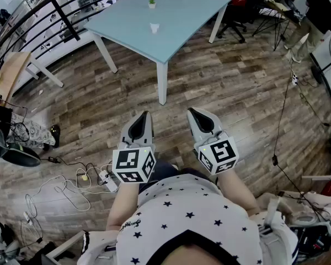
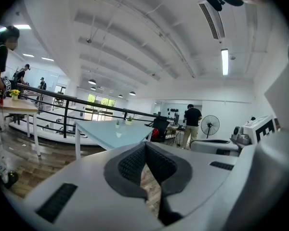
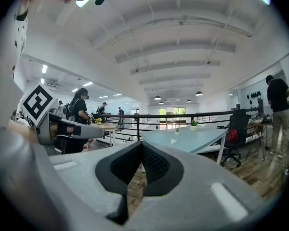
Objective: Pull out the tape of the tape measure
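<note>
- Both tongs are held low in the frame, side by side and apart, over wood plank floor (image 1: 237,87), tips aimed at the top of the frame.
- Left gripper (image 1: 143,118): in its own view the dark ribbed pads (image 2: 135,165) meet at the tip, jaws together, nothing between them. Only floor shows through the gap below. Marker cube (image 1: 133,165) sits at its rear.
- Right gripper (image 1: 195,115): same state. Its own view has the jaws closed pad to pad (image 3: 154,165), with nothing in them. Its marker cube (image 1: 218,154) is lower centre-right.
- Light-blue table (image 1: 176,21), white legs, upper centre of the head view, well apart from both grippers.
- On the table top sits a small white object (image 1: 154,28), alone near the middle, pale and squat. It is too small to tell whether it is the tape measure, and no tape or marking can be made out. It also shows as a white fleck on the table in the left gripper view (image 2: 117,134) and the right gripper view (image 3: 174,141).
- Two small potted plants (image 1: 151,0) stand near the table's far edge, at the top of the frame.
- Wearer's white star-print shirt (image 1: 182,214) fills bottom centre.
- Cables and a power strip (image 1: 106,179) lie on the floor at lower left.
- Black railing (image 1: 55,7) runs across the upper left.
- Person in black (image 2: 191,121) stands beside a floor fan (image 2: 209,125), right of centre in the left gripper view.
</note>
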`<state>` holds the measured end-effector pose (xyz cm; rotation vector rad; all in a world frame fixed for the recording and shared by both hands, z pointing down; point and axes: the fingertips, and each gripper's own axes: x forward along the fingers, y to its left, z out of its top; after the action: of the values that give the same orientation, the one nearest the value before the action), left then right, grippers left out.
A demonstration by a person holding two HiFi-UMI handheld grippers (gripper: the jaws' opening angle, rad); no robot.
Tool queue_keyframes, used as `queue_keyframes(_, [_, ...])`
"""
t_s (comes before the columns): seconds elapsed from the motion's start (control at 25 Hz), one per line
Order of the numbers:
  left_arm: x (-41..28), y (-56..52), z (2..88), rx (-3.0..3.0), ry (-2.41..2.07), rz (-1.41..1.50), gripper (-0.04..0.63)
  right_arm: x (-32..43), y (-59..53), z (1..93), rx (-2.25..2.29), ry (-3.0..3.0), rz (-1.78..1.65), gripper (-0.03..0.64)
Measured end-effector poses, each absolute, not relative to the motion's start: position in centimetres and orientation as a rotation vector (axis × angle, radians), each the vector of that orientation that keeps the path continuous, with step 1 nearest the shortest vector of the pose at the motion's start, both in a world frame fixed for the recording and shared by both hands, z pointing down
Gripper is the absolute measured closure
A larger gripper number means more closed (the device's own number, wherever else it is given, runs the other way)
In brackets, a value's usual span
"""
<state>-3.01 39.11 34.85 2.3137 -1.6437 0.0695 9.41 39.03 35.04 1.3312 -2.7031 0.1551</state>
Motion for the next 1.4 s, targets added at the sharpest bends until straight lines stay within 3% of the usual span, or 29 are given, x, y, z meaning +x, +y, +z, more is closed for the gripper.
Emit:
queue_keyframes(1.2, [-2.5, 36.2, 35.8, 2.351, -1.631, 0.107, 0.590, 8.5, 35.9, 35.4, 1.268, -2.803, 0.269, 0.595])
queue_keyframes(1.4, [-2.7, 33.3, 36.2, 2.351, -1.630, 0.114, 0.546, 8.5, 33.1, 36.1, 1.250, -2.790, 0.295, 0.584])
